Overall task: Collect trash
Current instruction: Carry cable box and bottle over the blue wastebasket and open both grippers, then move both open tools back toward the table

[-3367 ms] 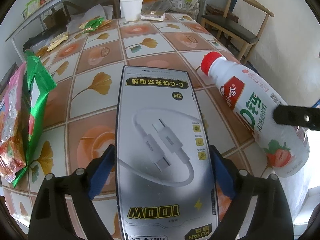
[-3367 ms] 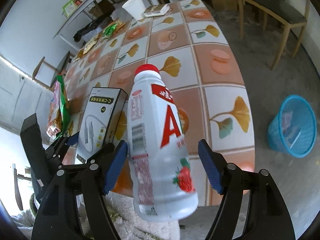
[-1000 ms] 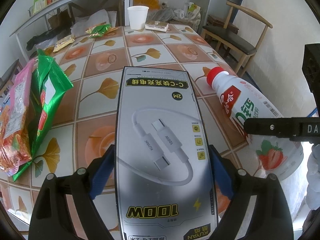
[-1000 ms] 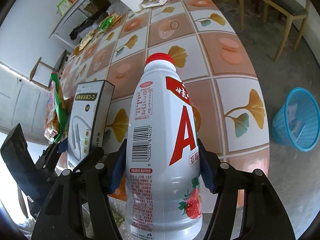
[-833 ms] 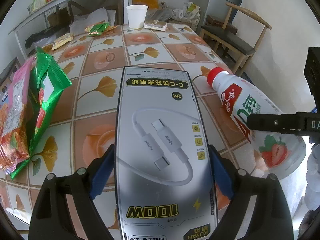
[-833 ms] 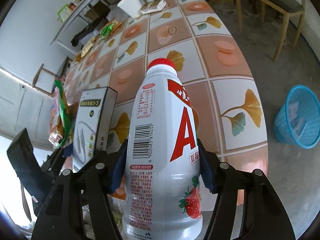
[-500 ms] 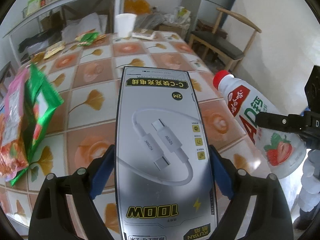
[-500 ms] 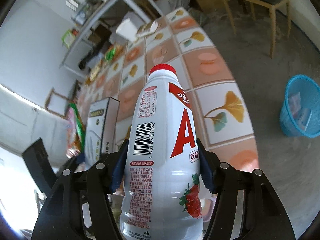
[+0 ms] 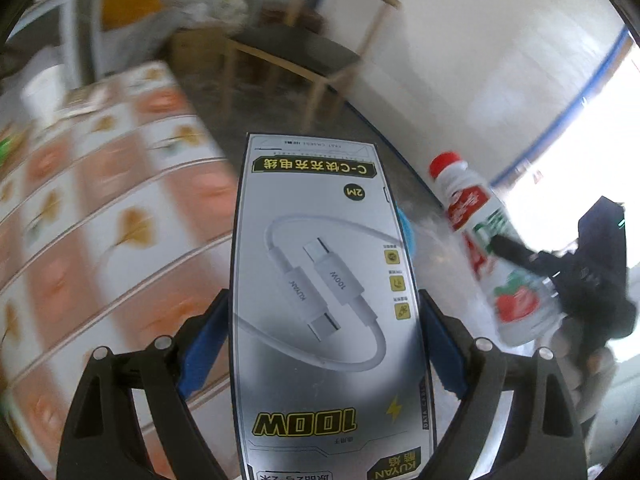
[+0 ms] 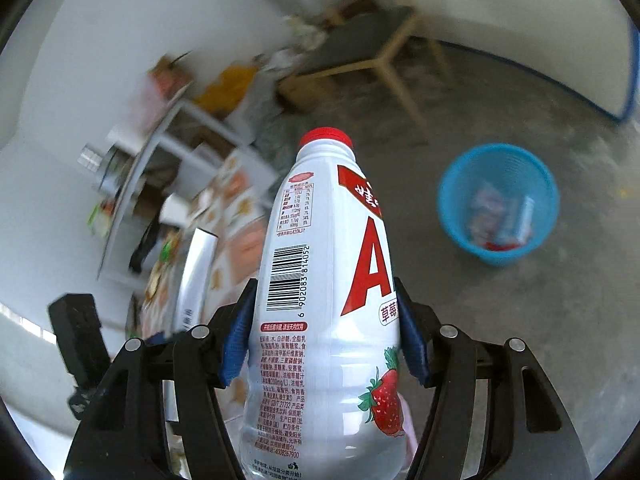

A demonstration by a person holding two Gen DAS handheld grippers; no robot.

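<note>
Both tongs stay clamped: left gripper [image 9: 324, 344] on the cable box [image 9: 324, 300], right gripper [image 10: 324, 336] on the strawberry drink bottle [image 10: 328, 300]. Since a second ago both have swung off the tiled table [image 9: 100, 220] toward the blue basket [image 10: 498, 204] on the floor; dropping comes next, likely.

Bare floor [image 10: 460, 320] lies open around the blue basket [image 10: 452, 216]; chair [image 10: 380, 36] stands beyond; surface [image 9: 100, 220] flanks left.

In my left gripper [image 9: 324, 332] I see a silver-grey box [image 9: 324, 300] with yellow-on-black lettering. My right gripper [image 10: 324, 340] frames a white bottle [image 10: 324, 300], red-capped, strawberry-printed. Right of it: a blue basket [image 10: 498, 204]. Left: orange-and-white leaf-patterned tabletop [image 9: 100, 216].
</note>
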